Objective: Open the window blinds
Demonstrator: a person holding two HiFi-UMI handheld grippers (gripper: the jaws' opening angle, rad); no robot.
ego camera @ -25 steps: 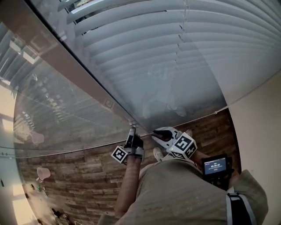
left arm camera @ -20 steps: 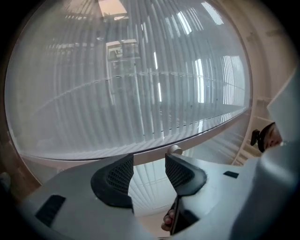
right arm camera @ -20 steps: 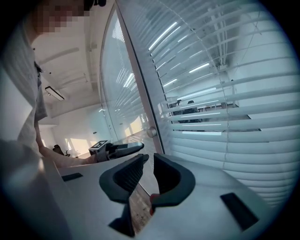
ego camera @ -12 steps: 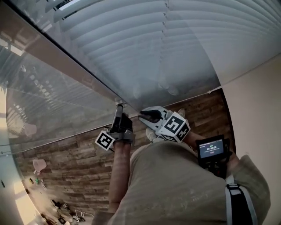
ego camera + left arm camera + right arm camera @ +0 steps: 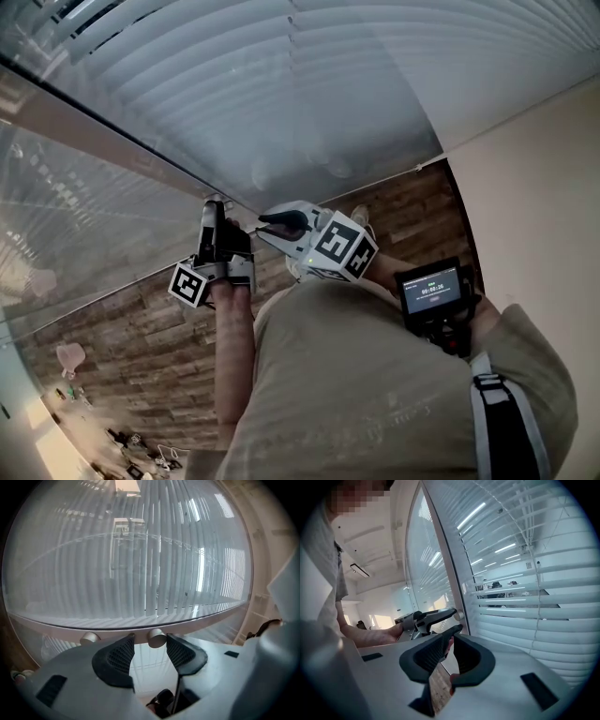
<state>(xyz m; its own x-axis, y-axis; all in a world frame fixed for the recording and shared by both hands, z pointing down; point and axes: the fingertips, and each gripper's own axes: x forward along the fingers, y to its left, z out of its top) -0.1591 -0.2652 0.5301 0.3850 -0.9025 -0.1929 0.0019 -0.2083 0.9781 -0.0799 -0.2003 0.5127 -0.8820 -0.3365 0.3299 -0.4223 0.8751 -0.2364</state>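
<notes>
Glass [image 5: 309, 155] seals off the window blinds [image 5: 356, 56] from 10 to 2 o'clock in the head view. The frame post [image 5: 94, 136] and its round knob [image 5: 156, 638] stand right at the tips of the left gripper [image 5: 214, 204], jaws apart. The right gripper [image 5: 270, 221] crowds it at 3 o'clock, a wall [image 5: 534, 187] beyond. Floor [image 5: 131, 375] at 7 o'clock is free.

Wood-plank floor [image 5: 122, 375], plain beige wall [image 5: 539, 178] right, glass partition [image 5: 75, 220] left.

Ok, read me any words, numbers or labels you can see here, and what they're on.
Small screen: a row of digits like a timer, too small to read.
Marker cubes: black-and-white square patterns only, no letters.
Blinds: no writing visible.
</notes>
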